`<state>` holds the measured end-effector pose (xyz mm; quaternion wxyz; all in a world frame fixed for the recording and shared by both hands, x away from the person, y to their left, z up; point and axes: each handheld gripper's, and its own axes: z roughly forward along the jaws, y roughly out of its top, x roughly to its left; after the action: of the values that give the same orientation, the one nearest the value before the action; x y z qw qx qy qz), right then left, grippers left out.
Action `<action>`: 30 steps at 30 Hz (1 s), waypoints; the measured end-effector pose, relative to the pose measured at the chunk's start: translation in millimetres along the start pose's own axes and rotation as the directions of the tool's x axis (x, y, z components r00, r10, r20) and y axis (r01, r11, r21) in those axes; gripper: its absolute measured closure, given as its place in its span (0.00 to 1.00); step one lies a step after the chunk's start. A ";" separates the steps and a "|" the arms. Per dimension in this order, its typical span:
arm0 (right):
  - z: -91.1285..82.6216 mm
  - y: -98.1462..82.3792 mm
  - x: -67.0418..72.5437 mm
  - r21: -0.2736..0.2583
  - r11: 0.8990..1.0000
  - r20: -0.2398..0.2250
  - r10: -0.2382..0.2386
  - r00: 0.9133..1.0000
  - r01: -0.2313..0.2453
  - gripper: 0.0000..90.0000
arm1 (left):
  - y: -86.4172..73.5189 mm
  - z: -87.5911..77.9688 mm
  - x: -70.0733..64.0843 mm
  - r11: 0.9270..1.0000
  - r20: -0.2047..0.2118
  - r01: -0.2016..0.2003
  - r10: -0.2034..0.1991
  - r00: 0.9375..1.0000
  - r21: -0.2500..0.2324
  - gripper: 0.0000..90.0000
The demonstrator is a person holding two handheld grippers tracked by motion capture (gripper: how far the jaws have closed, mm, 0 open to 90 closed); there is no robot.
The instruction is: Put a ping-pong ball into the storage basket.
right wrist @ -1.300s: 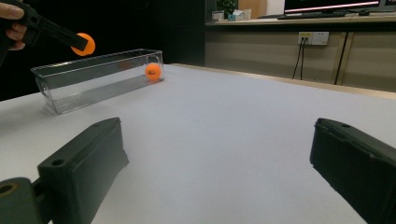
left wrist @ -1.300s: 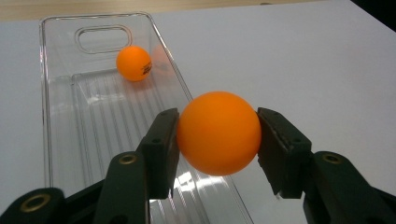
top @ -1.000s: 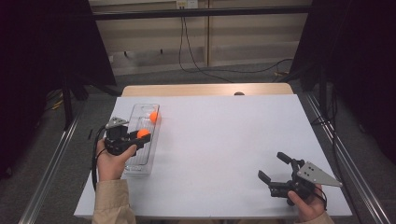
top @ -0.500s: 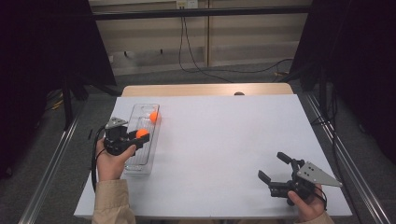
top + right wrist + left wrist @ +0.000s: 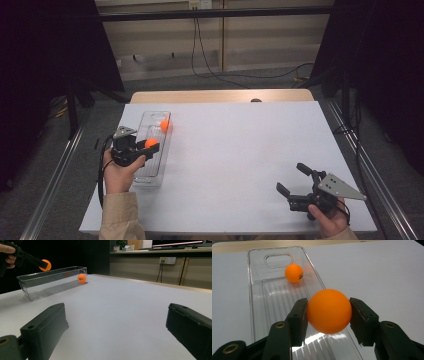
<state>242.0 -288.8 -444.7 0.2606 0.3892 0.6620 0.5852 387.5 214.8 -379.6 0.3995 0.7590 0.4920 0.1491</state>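
My left gripper [image 5: 150,145] [image 5: 328,311] is shut on an orange ball [image 5: 328,311] [image 5: 150,143] [image 5: 45,265], holding it just above a clear plastic tray [image 5: 151,150] [image 5: 274,300] [image 5: 47,282] at the table's left side. A second orange ball [image 5: 164,125] [image 5: 294,273] [image 5: 81,278] lies inside the tray near its far end. My right gripper [image 5: 291,181] [image 5: 117,330] rests low at the front right of the white table [image 5: 240,150], jaws wide open with nothing between them, pointing toward the tray.
The tray has a handle slot [image 5: 278,260] at its far end. A wooden table edge [image 5: 220,96] runs behind the white top. Cables [image 5: 205,55] hang on the wall beyond. Dark curtains flank both sides.
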 end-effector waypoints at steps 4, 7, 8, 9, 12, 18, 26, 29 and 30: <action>0.1 0.0 0.0 0.000 1.000 0.002 0.001 1.000 -0.001 0.03 | -1.3 1.8 0.9 1.000 -0.004 0.008 -0.008 1.000 0.000 0.56; 0.1 0.0 0.0 0.000 1.000 0.002 0.001 1.000 -0.001 0.03 | -2.0 2.6 1.8 1.000 -0.012 0.007 -0.007 1.000 0.001 0.56; 0.0 0.0 -0.1 0.000 1.000 0.001 0.000 1.000 0.000 0.03 | -2.2 2.6 2.1 1.000 -0.013 0.008 -0.008 1.000 0.001 0.56; 0.0 0.0 0.0 -0.001 1.000 0.002 0.001 1.000 -0.001 0.03 | -2.4 2.8 2.7 1.000 -0.015 0.005 -0.005 1.000 0.004 0.56; 0.1 0.0 -0.1 0.000 1.000 0.001 -0.001 1.000 0.001 0.03 | -3.1 3.4 3.6 1.000 -0.021 0.008 -0.008 1.000 0.008 0.56; 0.1 -0.1 -0.1 0.000 1.000 0.000 -0.001 1.000 0.001 0.03 | -4.0 5.6 4.0 1.000 -0.036 0.003 -0.003 0.999 0.017 0.56; 0.3 -0.1 0.0 0.000 1.000 -0.001 0.000 1.000 0.000 0.03 | -6.0 7.9 5.6 1.000 -0.039 0.011 -0.010 0.999 0.019 0.56; 0.3 -0.1 0.1 0.000 1.000 -0.001 0.000 1.000 0.000 0.03 | -7.0 9.5 6.1 1.000 -0.043 0.013 -0.012 0.999 0.022 0.56; 0.3 -0.1 0.0 0.000 1.000 -0.001 0.000 1.000 0.000 0.03 | -7.3 9.9 6.2 1.000 -0.044 0.015 -0.014 0.999 0.022 0.56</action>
<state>242.2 -288.6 -444.9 0.2602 0.3889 0.6622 0.5852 392.0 217.0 -392.5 0.3812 0.7564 0.5077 0.1574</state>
